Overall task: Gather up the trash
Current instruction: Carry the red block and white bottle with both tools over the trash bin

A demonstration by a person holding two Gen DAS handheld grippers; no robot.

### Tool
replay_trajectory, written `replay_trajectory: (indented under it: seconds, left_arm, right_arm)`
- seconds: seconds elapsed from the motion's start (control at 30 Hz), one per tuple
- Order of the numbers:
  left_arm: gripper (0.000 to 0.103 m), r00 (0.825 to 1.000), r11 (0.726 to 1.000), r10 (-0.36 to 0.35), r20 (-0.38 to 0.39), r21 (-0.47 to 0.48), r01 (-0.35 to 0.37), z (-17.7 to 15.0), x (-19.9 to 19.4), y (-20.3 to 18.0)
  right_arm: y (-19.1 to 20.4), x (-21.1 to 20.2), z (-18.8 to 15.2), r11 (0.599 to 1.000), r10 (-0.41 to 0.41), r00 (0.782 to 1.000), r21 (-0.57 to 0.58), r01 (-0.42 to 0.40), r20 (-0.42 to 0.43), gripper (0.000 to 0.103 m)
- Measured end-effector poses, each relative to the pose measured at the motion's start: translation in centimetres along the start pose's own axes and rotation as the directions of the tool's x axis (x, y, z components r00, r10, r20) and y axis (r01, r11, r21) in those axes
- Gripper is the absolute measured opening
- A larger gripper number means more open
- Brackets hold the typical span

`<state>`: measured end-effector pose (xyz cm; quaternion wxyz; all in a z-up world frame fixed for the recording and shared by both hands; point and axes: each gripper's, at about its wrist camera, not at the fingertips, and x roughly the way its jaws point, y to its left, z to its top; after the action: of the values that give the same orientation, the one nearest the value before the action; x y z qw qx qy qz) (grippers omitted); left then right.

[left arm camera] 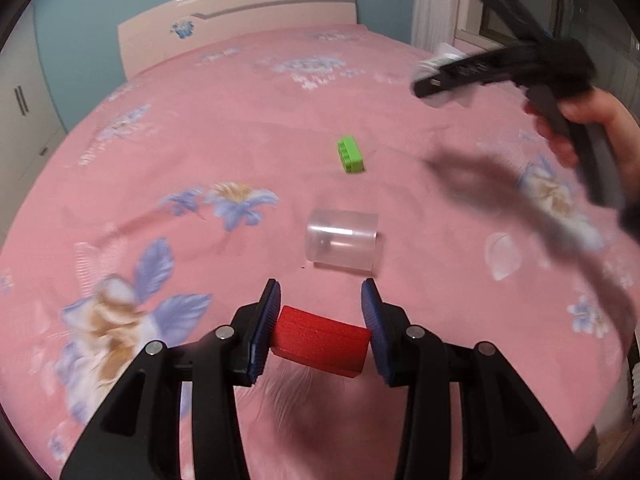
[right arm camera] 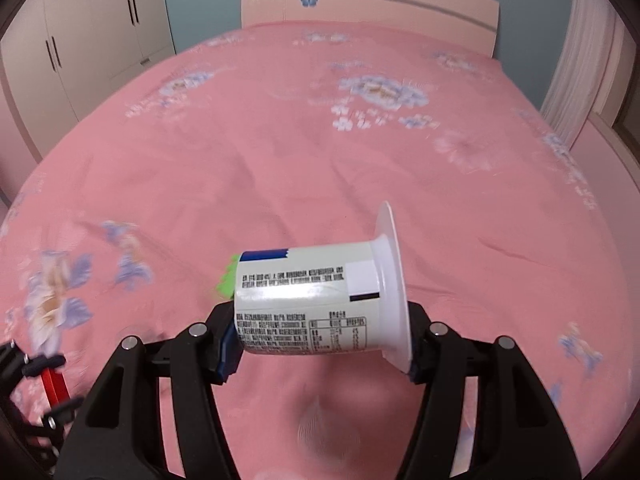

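My left gripper (left arm camera: 320, 332) is shut on a red block (left arm camera: 320, 340), held just above the pink bedspread (left arm camera: 240, 128). A clear plastic cup (left arm camera: 342, 238) lies on its side just ahead of it. A green toy brick (left arm camera: 350, 155) lies farther out. My right gripper (right arm camera: 320, 344) is shut on a white yogurt cup (right arm camera: 320, 300) held sideways above the bed, rim to the right. The green brick (right arm camera: 226, 280) peeks out behind the cup. In the left wrist view the right gripper (left arm camera: 432, 84) is blurred, high at the right with the white cup in it.
The headboard (left arm camera: 240, 16) stands at the far end of the bed. White wardrobes (right arm camera: 80, 40) line the left wall. A curtain (right arm camera: 580, 60) hangs at the right. The left gripper's frame (right arm camera: 36, 380) shows at the lower left of the right wrist view.
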<state>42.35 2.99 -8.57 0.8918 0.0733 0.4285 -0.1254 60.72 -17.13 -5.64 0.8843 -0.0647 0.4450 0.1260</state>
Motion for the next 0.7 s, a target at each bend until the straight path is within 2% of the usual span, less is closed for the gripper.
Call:
replay_trajectory:
  seconds: [0.27, 0.5, 0.7]
  left_arm:
    - [0.044, 0.993, 0.997, 0.076, 0.089, 0.004, -0.076, 0.4, -11.1, -1.6]
    - [0.044, 0.974, 0.988, 0.146, 0.175, 0.017, -0.151, -0.6, -20.6, -4.5]
    - [0.044, 0.955, 0.984, 0.176, 0.238, -0.015, -0.178, -1.7, -27.5, -6.2]
  right_arm:
    - [1.4, -13.5, -3.5, 0.999, -0.001, 0.994, -0.033, 0.005, 0.111, 0.061]
    - [3.5, -24.2, -7.6, 0.997, -0.003, 0.986, -0.07, 0.015, 0.169, 0.061]
    - [5.9, -32.5, -11.2, 0.992, 0.021, 0.97, -0.124, 0.01, 0.242, 0.061]
